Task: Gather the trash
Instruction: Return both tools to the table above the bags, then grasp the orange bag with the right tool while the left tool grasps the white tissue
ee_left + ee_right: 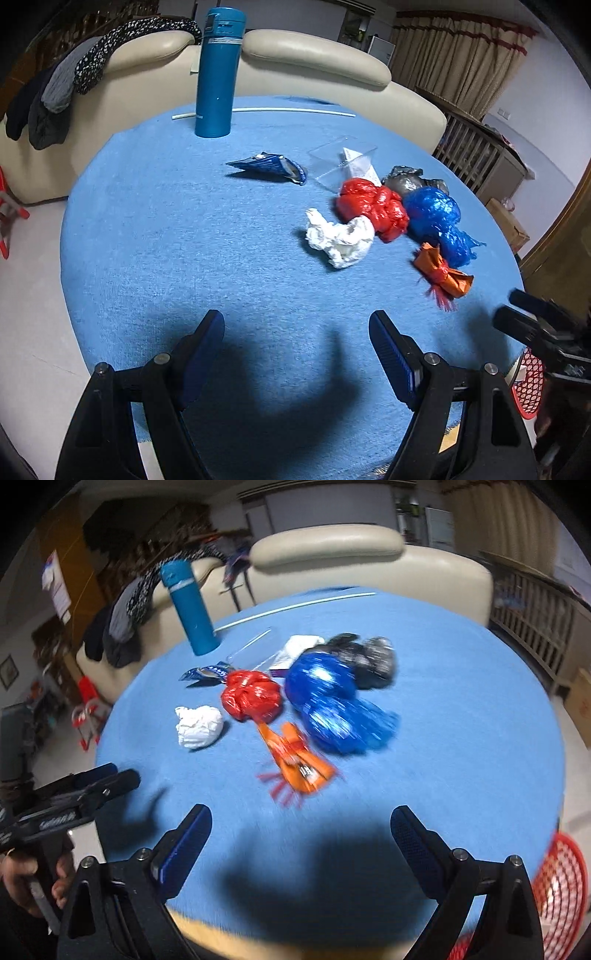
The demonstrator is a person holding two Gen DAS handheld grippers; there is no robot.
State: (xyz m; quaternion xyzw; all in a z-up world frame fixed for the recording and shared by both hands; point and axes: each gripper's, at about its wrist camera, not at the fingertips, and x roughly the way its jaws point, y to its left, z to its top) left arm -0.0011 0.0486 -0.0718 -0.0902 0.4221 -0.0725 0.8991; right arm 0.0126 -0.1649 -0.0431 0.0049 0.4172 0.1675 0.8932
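- Left wrist: left claw (296,323) wide, empty, over blue desk (166,240); trash pile right of centre – white paper wad (341,238), red bag (371,206), orange wrapper (441,271).
- Right wrist: right claw (301,818) wide, empty; orange wrapper (295,760) nearest, blue bag (328,705) behind it.

We see the right gripper (301,825) with jaws spread wide, holding nothing, above the blue cloth (461,709). Ahead lies an orange wrapper (295,757), blurred. Beyond it: red bag (251,698), blue bag (332,705), dark bag (369,657), white wad (197,725). A teal flask (190,609) stands upright at far left. The left gripper (92,786) enters at left; its jaw state is unclear. A red basket (561,886) sits at lower right.
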